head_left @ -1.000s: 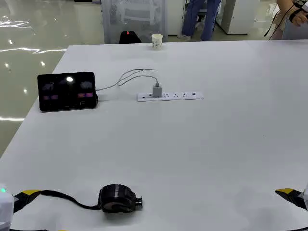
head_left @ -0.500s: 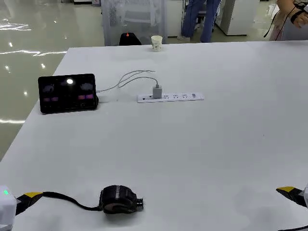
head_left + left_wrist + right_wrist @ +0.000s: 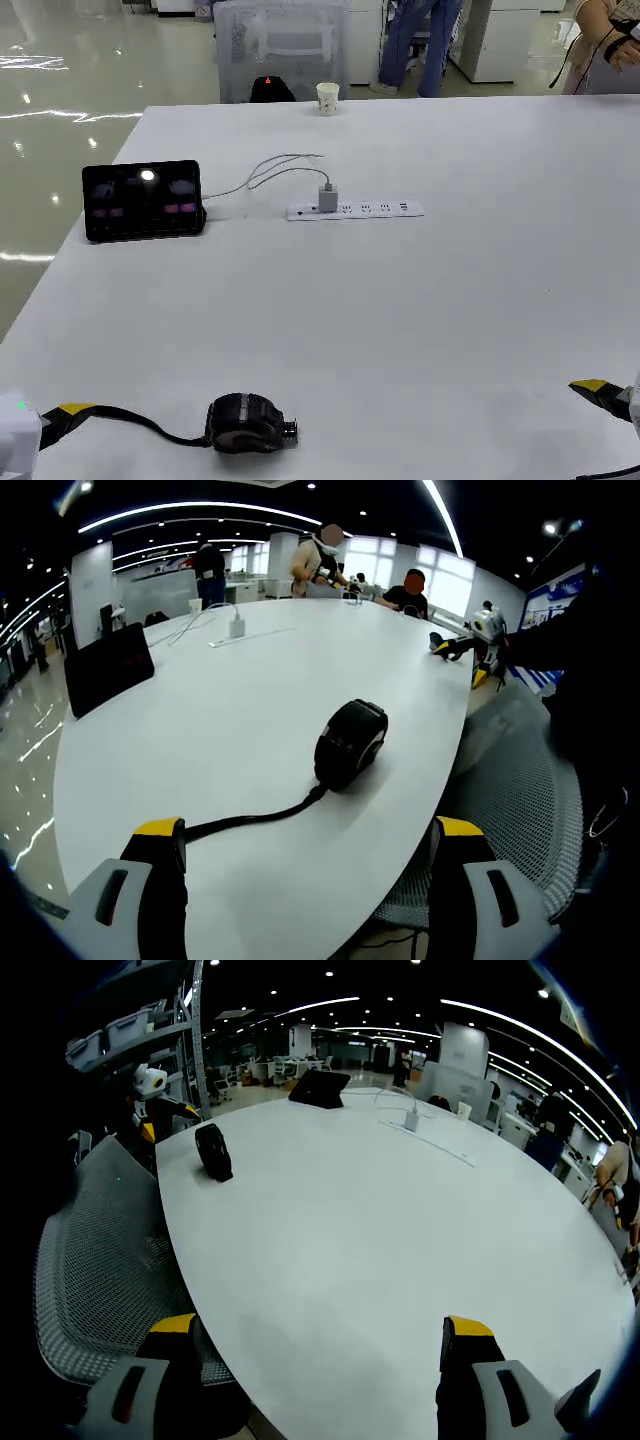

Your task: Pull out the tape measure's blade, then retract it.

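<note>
The white worktop [image 3: 430, 300] is very large. Its far edge lies at 12 o'clock in the head view, and its left edge runs down from 11 to 8 o'clock. From the middle to 3 and 5 o'clock the surface is bare and wide. A black tablet [image 3: 142, 200] stands at 10 o'clock, near the left edge. A white power strip [image 3: 355, 210] with a charger and cable lies toward 12 o'clock. A paper cup [image 3: 327, 97] stands at the far edge.

The black tape measure [image 3: 245, 423] sits at 7 o'clock, close to the near edge. Its black strap [image 3: 130, 417] runs toward 9 o'clock and reaches the tip of one jaw of the left gripper [image 3: 308, 832]. I cannot tell if they touch. These jaws are wide apart and hold nothing.

The right gripper [image 3: 320, 1328] is at 4 o'clock by the near edge, well apart from the tape measure, its jaws also wide apart and holding nothing.
</note>
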A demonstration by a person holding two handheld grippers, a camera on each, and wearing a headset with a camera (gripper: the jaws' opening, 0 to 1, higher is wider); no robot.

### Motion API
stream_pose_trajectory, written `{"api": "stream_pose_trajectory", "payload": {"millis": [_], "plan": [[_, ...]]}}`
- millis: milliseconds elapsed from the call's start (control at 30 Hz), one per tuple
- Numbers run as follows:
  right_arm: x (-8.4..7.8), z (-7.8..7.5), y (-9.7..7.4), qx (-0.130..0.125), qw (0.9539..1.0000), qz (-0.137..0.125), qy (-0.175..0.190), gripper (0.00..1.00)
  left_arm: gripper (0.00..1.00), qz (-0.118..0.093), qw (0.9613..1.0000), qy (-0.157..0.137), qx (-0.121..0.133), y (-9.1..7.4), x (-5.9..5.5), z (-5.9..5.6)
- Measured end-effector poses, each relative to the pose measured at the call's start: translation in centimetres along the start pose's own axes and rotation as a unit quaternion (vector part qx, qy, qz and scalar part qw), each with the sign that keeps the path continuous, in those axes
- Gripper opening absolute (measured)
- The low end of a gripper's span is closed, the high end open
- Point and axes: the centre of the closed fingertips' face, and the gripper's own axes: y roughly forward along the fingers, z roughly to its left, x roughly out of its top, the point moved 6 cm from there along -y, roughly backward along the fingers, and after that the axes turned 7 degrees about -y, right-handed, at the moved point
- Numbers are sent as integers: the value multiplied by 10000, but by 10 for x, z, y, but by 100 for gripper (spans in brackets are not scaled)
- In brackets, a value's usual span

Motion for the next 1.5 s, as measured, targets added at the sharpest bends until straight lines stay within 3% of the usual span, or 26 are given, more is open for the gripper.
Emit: {"api": "stream_pose_trajectory", "payload": {"millis": [267,467,567,633,733,1500], "plan": [[8,5,9,300,9995,15,-116,99,99,219,9987,456,-93,8,6,1],[16,7,18,409,9989,-1,-206,99,99,247,9980,571,-141,11,12,1],[21,7,21,446,9986,-80,-266,99,99,343,9971,649,-215,14,11,1],[26,7,23,532,9975,-279,-368,99,99,389,9963,725,-237,16,12,1],[29,10,26,669,9966,-277,-390,99,99,424,9955,793,-285,17,15,0],[70,16,58,1033,9889,-451,-967,99,98,558,9845,1488,-743,45,43,-9]]}}
